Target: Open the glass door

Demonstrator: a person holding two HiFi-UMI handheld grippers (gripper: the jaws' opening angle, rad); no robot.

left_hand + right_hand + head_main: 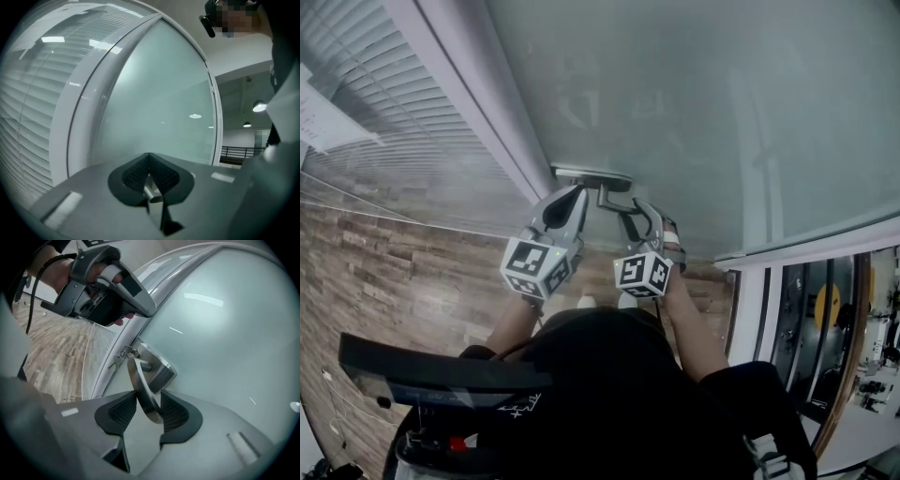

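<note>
The left tongs [578, 190] are sitting pressed together by the white frame [487, 122]. The right tongs [149, 397] are squeezing the metal door handle [140, 380]. It is sticking out near the glass door [220, 333]'s left edge.

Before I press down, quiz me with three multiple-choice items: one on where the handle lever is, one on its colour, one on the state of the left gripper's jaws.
1. Where is the handle lever? A between the right gripper's jaws; B lying on the floor; C out of view.
2. Its colour? A black; B silver; C red.
3. The left gripper's jaws? A wide apart; B together; C clamped on a cup.
Answers: 1 A, the right gripper view shows it between the pads. 2 B, it is bare brushed metal. 3 B, the tips meet in its own view.
</note>
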